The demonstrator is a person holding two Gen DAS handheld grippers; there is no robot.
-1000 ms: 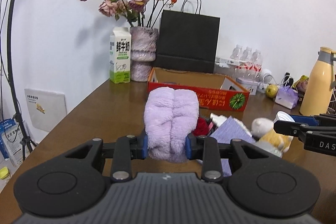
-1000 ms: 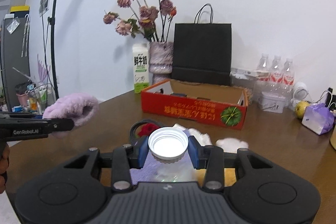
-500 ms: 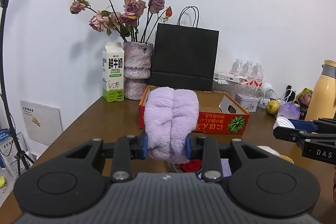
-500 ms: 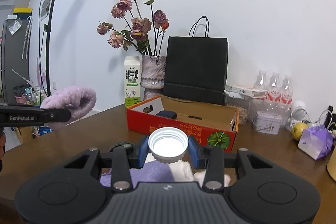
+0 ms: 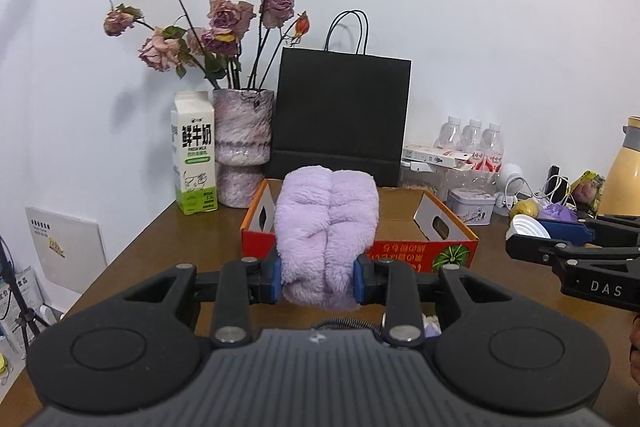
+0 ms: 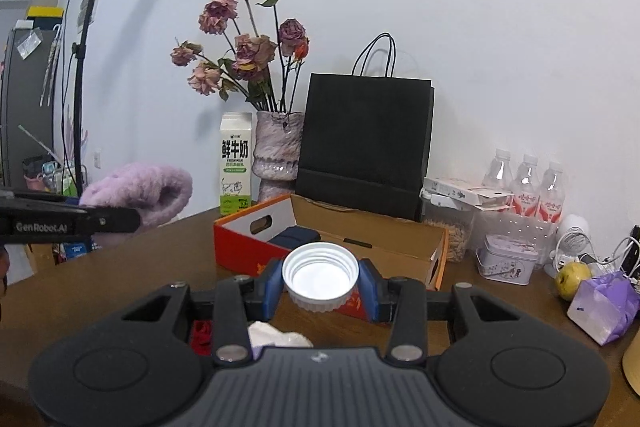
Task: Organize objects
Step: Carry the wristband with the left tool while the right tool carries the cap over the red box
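Note:
My left gripper (image 5: 318,281) is shut on a fluffy purple slipper (image 5: 326,235) and holds it in the air in front of the red cardboard box (image 5: 424,253). The slipper also shows at the left of the right wrist view (image 6: 140,193). My right gripper (image 6: 320,287) is shut on a white plastic lid (image 6: 320,275), held above the table just short of the open box (image 6: 372,233). The lid and right gripper also show at the right of the left wrist view (image 5: 528,229). A dark object (image 6: 294,237) lies inside the box.
Behind the box stand a black paper bag (image 5: 340,115), a vase of dried roses (image 5: 242,151) and a milk carton (image 5: 194,157). Water bottles (image 6: 528,183), a tin (image 6: 506,259), an apple (image 6: 572,275) and a purple pouch (image 6: 604,301) sit right. A yellow flask (image 5: 622,171) stands far right.
Both grippers have risen and moved toward the box with their loads. The loose items on the table have dropped out of sight below the grippers.

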